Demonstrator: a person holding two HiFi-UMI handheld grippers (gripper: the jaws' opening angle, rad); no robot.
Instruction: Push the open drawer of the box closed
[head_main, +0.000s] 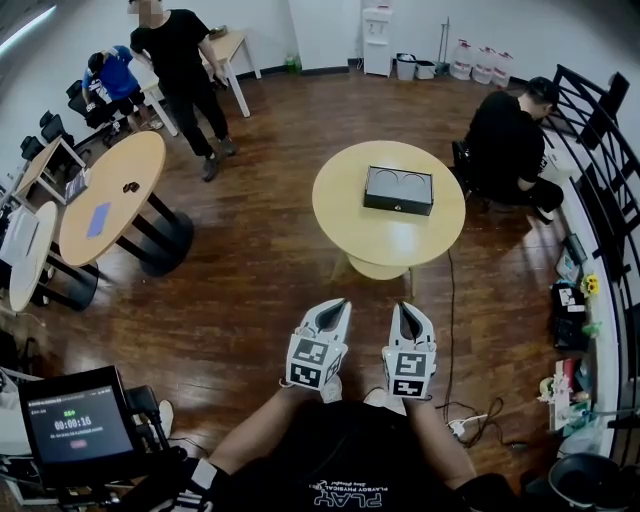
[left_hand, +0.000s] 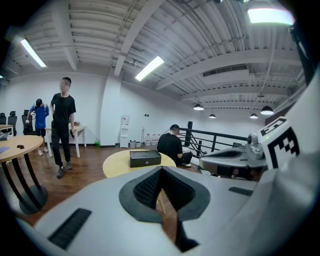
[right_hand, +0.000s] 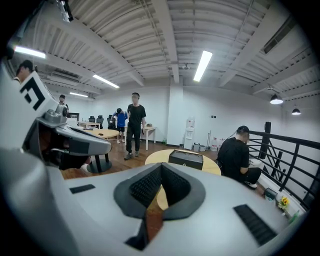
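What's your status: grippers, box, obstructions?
Jaws shut, empty: left gripper, right gripper, near the body. Ahead, black rectangular box on round wooden table, untouched. No obstacle seen between.

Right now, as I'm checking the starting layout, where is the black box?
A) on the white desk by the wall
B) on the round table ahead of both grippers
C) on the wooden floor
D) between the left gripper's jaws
B: the black box sits on the round table, far ahead of the left gripper and right gripper.
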